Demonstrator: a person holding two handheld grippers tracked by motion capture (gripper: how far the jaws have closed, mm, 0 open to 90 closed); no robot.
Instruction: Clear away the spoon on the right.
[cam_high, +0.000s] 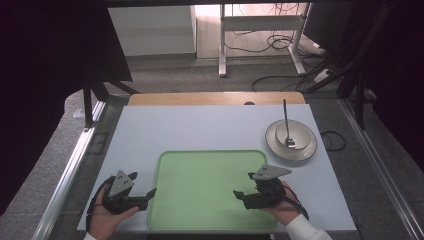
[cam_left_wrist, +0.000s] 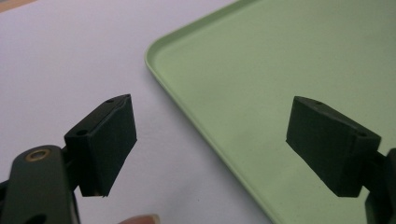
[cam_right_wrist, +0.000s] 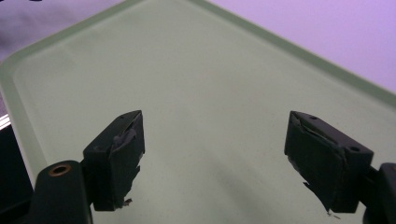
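Note:
A pale green tray (cam_high: 210, 157) lies on the white table top at the near middle, with nothing on it. My left gripper (cam_high: 150, 192) rests low at the tray's left rim, jaws pointing right; in the left gripper view it (cam_left_wrist: 210, 144) stands open over the tray's rim (cam_left_wrist: 161, 70), nothing between the pads. My right gripper (cam_high: 239, 195) sits over the tray's near right part, pointing left, and in the right gripper view it (cam_right_wrist: 212, 158) is open above the bare tray floor (cam_right_wrist: 196, 79). A cream bowl (cam_high: 295, 135) on a plate (cam_high: 280, 147), with a spoon (cam_high: 286, 125) in it, stands at the right.
The white table top (cam_high: 200, 125) reaches back to a wooden strip (cam_high: 215, 98). Dark curtains hang on both sides. Metal rails (cam_high: 70, 170) run along the table's sides, and desk legs and cables lie on the floor beyond.

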